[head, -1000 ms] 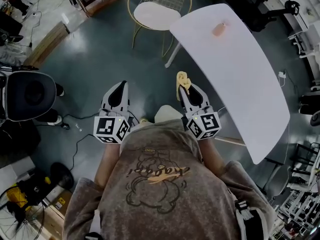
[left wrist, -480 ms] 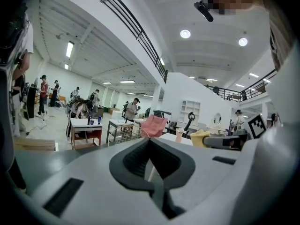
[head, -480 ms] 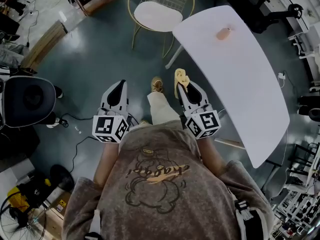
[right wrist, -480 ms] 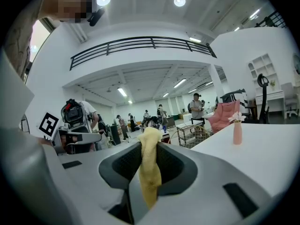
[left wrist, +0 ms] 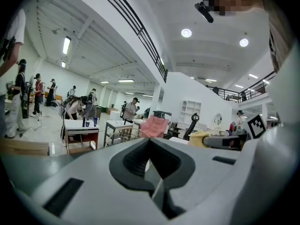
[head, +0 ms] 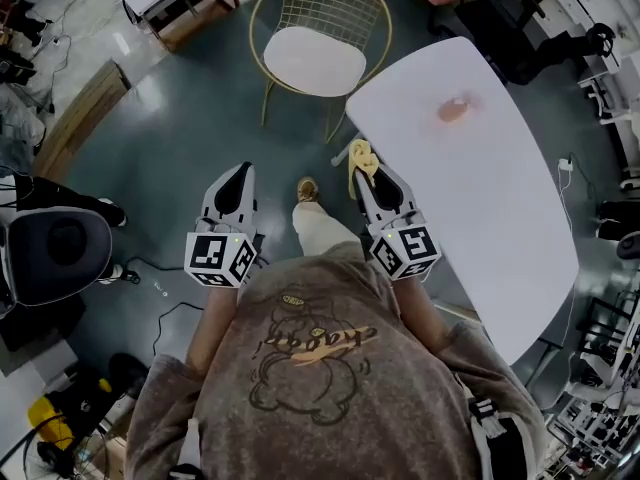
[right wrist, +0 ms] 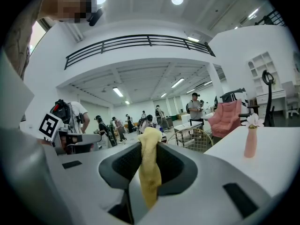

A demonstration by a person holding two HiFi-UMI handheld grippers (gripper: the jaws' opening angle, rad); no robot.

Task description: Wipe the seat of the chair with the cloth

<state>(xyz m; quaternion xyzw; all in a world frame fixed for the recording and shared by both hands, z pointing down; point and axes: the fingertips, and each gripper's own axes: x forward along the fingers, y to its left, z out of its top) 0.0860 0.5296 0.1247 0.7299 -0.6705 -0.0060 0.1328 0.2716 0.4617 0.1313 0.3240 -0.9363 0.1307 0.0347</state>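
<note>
Plainly the wiping had not begun, for a stretch of bare grey floor [head: 190, 118] lay between the person and the chair. To the right ran the long white surface [head: 500, 208], one corner showing just beside the right gripper in the head view, so a path forward would have to skirt that edge. Ahead stood the chair [head: 330, 3], a gold wire frame with its pale round seat [head: 314, 60] facing up and uncovered, well apart from both tools. The left gripper [head: 240, 176] was held out level in front of the body, its fingers pressed together on nothing, probably kept free to steady the chair or simply out of the way. The right gripper [head: 368, 180] was carried beside it, its fingers clamped on the yellow cloth [head: 361, 156], which stood up in a bunch past the tips. In the right gripper view the cloth ran down between the two fingers, pinched so that a wad was left forward for rubbing. One shoe [head: 308, 190] showed out in front between the two tools, which suggested a walk toward the chair. Smallest, a pink vase [head: 455, 110] sat on the surface, well clear of the job.
</note>
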